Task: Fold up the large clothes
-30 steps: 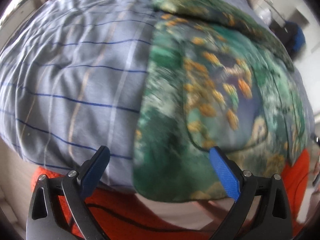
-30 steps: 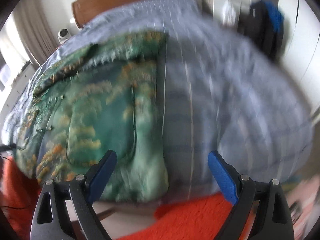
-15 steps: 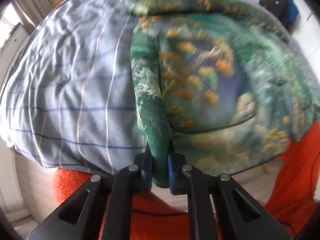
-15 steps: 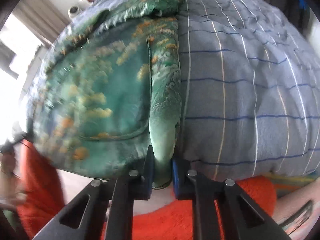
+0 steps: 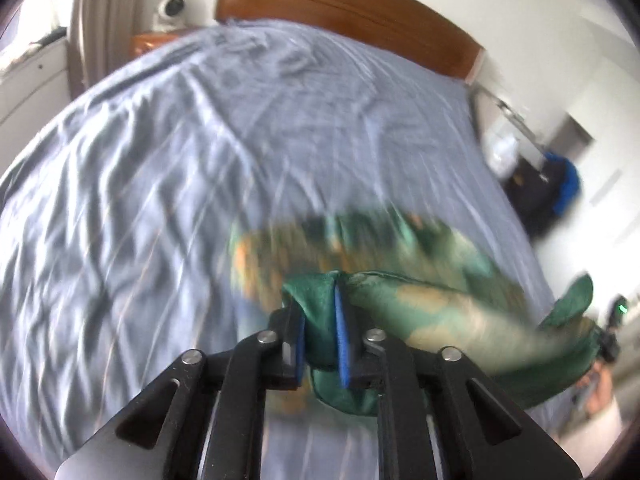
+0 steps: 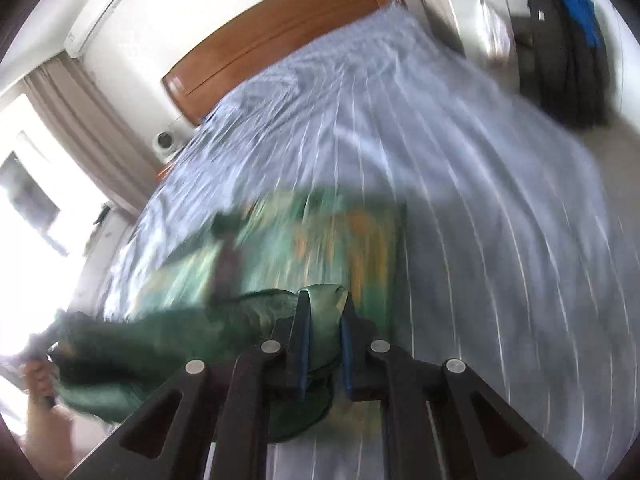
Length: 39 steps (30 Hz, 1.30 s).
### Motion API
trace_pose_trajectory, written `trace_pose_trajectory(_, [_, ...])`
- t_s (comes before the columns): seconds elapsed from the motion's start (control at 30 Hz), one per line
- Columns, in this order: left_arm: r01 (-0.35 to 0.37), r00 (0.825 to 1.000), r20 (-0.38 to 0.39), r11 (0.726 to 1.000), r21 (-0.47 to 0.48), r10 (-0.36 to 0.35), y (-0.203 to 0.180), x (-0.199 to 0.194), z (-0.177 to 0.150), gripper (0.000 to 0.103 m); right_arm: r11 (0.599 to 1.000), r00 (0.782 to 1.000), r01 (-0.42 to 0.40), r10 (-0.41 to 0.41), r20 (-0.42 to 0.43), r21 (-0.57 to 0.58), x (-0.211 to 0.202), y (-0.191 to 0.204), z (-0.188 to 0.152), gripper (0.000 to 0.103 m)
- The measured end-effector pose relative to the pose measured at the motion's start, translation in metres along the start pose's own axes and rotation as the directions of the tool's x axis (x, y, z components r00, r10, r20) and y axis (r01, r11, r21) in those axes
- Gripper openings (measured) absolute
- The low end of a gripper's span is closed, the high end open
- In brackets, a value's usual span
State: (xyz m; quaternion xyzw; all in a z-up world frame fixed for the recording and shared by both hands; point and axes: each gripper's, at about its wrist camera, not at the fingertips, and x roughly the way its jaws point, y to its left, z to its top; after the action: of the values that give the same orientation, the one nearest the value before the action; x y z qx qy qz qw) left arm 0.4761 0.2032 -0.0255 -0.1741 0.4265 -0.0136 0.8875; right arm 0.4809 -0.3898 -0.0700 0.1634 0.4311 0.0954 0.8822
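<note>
A green garment [image 5: 440,308] with orange and gold print lies on the bed, its near edge lifted and stretched between both grippers. My left gripper [image 5: 318,300] has a bunched corner of the cloth between its blue pads; its jaws are opening slightly while the pads still press the fabric. In the right wrist view the same garment [image 6: 180,332] hangs across to the left. My right gripper [image 6: 325,304] is shut on the other corner. Both hover above the garment's flat part [image 6: 320,240], which is blurred.
The grey-blue striped bedsheet [image 5: 160,160] spreads toward a wooden headboard [image 5: 340,0]. A white camera [image 5: 170,10] stands by the curtain. A dark bag with blue [image 6: 568,48] sits at the bed's far right side. A person's hand [image 6: 40,380] shows at the left edge.
Both grippers went from open to shut on the garment's near corners, then rose and swung toward the headboard, pulling the hem up over the rest.
</note>
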Motion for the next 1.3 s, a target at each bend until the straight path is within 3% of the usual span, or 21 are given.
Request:
trace_pose_trajectory(0.03, [-0.062,0.998,-0.005,0.998,0.015,0.062,-0.006,0.027,0.016,0.031,0.999,0.998,0.051,-0.051,0.038,-0.015,0.026,0.005,0.022,0.012])
trace_pose_trajectory(0.07, [-0.141,0.99,-0.018,0.99,0.029,0.141,-0.007,0.05,0.026,0.053,0.997,0.995,0.079,-0.078,0.062,-0.018,0.035,0.006,0.032,0.012])
trace_pose_trajectory(0.13, [-0.241,0.97,-0.027,0.97,0.025,0.242,-0.003,0.072,0.036,0.077,0.993,0.99,0.118,-0.118,0.081,0.013,0.07,0.001,0.051,0.015])
trace_pose_trajectory(0.17, [-0.25,0.968,-0.024,0.968,0.006,0.25,0.0,0.073,0.04,0.078,0.992,0.993,0.101,-0.105,0.057,0.073,0.088,-0.008,0.056,0.025])
trace_pose_trajectory(0.2, [-0.205,0.979,-0.017,0.978,-0.025,0.205,0.006,0.068,0.042,0.078,0.988,0.995,0.089,-0.095,0.041,0.129,0.099,-0.018,0.058,0.048])
trace_pose_trajectory(0.23, [-0.142,0.99,-0.005,0.988,-0.054,0.142,0.013,0.06,0.043,0.086,0.978,0.995,0.086,-0.094,0.032,0.192,0.106,-0.028,0.056,0.065])
trace_pose_trajectory(0.27, [-0.104,0.994,0.01,0.992,-0.07,0.105,0.02,0.054,0.042,0.097,0.967,0.996,0.053,-0.068,0.051,0.251,0.107,-0.037,0.055,0.089])
trace_pose_trajectory(0.33, [-0.071,0.996,0.042,0.996,-0.051,0.073,0.028,0.048,0.035,0.1,0.956,0.993,-0.032,-0.002,0.117,0.29,0.096,-0.047,0.059,0.092])
trace_pose_trajectory(0.4, [-0.076,0.997,-0.009,0.997,0.031,0.076,0.024,0.068,0.026,0.1,0.966,0.992,-0.039,0.006,0.13,0.255,0.086,-0.046,0.064,0.092])
trace_pose_trajectory(0.53, [-0.128,0.979,-0.131,0.974,0.187,0.154,-0.001,0.123,-0.004,0.097,1.0,1.0,0.022,-0.022,0.004,-0.019,0.098,-0.013,0.062,0.092])
trace_pose_trajectory(0.6, [-0.139,0.967,-0.177,0.959,0.246,0.185,-0.015,0.148,-0.019,0.067,0.99,0.995,0.062,-0.071,-0.069,-0.125,0.116,0.004,0.049,0.087])
trace_pose_trajectory(0.63, [-0.147,0.96,-0.193,0.954,0.262,0.201,-0.022,0.154,-0.026,0.027,0.984,0.99,0.086,-0.102,-0.098,-0.159,0.129,0.011,0.04,0.069])
trace_pose_trajectory(0.67, [-0.191,0.952,-0.184,0.943,0.274,0.246,-0.029,0.152,-0.03,0.013,0.979,0.986,0.109,-0.128,-0.108,-0.174,0.136,0.014,0.035,0.03])
trace_pose_trajectory(0.7, [-0.207,0.951,-0.165,0.937,0.282,0.26,-0.034,0.145,-0.031,0.01,0.968,0.979,0.155,-0.177,-0.102,-0.197,0.142,0.018,0.03,0.016])
trace_pose_trajectory(0.77, [-0.222,0.963,-0.083,0.932,0.288,0.255,-0.046,0.111,-0.021,0.008,0.924,0.956,0.284,-0.294,0.003,-0.257,0.131,0.036,0.025,0.012])
trace_pose_trajectory(0.87, [-0.189,0.982,0.029,0.949,0.251,0.188,-0.059,0.063,0.005,0.008,0.898,0.942,0.326,-0.286,0.173,-0.294,0.087,0.067,0.033,0.011])
trace_pose_trajectory(0.97, [-0.24,0.965,0.169,0.937,0.254,0.202,-0.073,0.054,0.028,0.008,0.891,0.921,0.34,-0.25,0.299,-0.3,0.059,0.091,0.052,0.011])
trace_pose_trajectory(1.07, [-0.311,0.943,0.199,0.918,0.244,0.267,-0.071,0.096,0.041,0.009,0.896,0.895,0.37,-0.272,0.354,-0.247,0.068,0.09,0.073,0.011])
trace_pose_trajectory(1.17, [-0.349,0.937,0.096,0.904,0.246,0.336,-0.044,0.174,0.027,0.012,0.894,0.892,0.404,-0.337,0.301,-0.195,0.116,0.064,0.079,0.011])
trace_pose_trajectory(1.23, [-0.361,0.928,0.008,0.898,0.251,0.372,-0.018,0.223,-0.003,0.014,0.893,0.914,0.401,-0.375,0.153,-0.204,0.175,0.035,0.064,0.013])
trace_pose_trajectory(1.3, [-0.368,0.93,0.084,0.9,0.235,0.358,-0.016,0.224,-0.023,0.014,0.922,0.941,0.333,-0.338,0.01,-0.196,0.213,0.013,0.041,0.016])
